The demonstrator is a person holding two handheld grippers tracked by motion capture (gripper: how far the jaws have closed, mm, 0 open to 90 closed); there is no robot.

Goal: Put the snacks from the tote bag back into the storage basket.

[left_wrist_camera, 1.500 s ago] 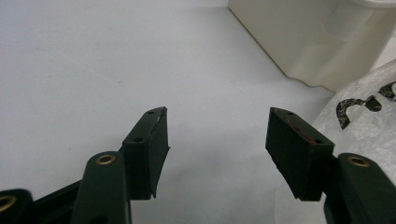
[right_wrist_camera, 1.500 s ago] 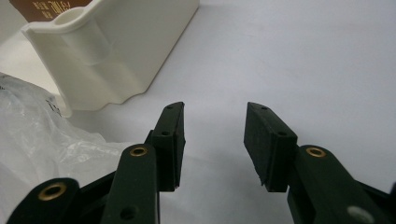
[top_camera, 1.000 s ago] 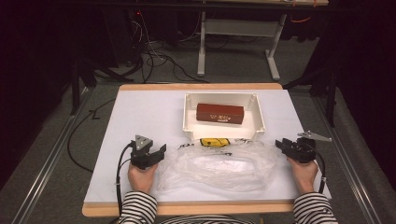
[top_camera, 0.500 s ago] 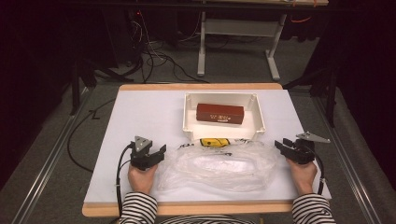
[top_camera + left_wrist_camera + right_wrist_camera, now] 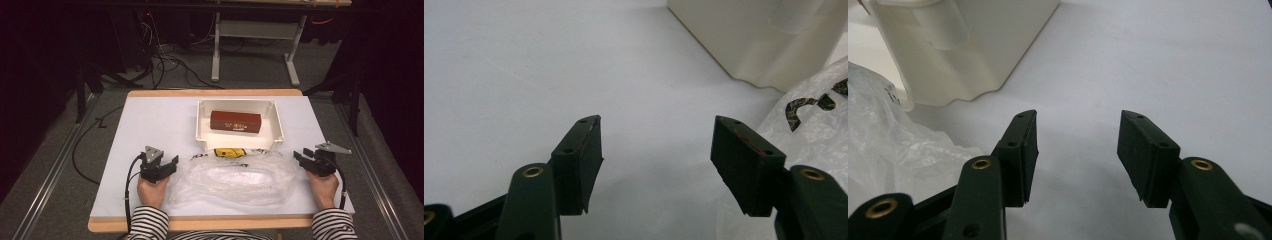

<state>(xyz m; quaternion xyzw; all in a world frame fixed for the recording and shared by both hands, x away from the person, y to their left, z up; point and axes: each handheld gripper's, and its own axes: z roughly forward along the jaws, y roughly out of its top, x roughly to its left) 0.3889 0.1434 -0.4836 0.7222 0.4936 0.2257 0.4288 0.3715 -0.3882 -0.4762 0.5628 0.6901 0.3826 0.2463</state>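
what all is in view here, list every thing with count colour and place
table: one, white top with wood edge, centre
bin: one, white plastic, far middle of table
box: one, dark red, lying inside the bin
plastic bag: one, clear and crumpled, near edge between the hands
packet: one, yellow and black, between bin and bag
cables: several, black, floor beyond the table
desk frame: one, grey, behind the table
left hand-held gripper: one, black, open, left of bag
right hand-held gripper: one, black, open, right of bag
sleeves: two, black-and-white striped, bottom edge
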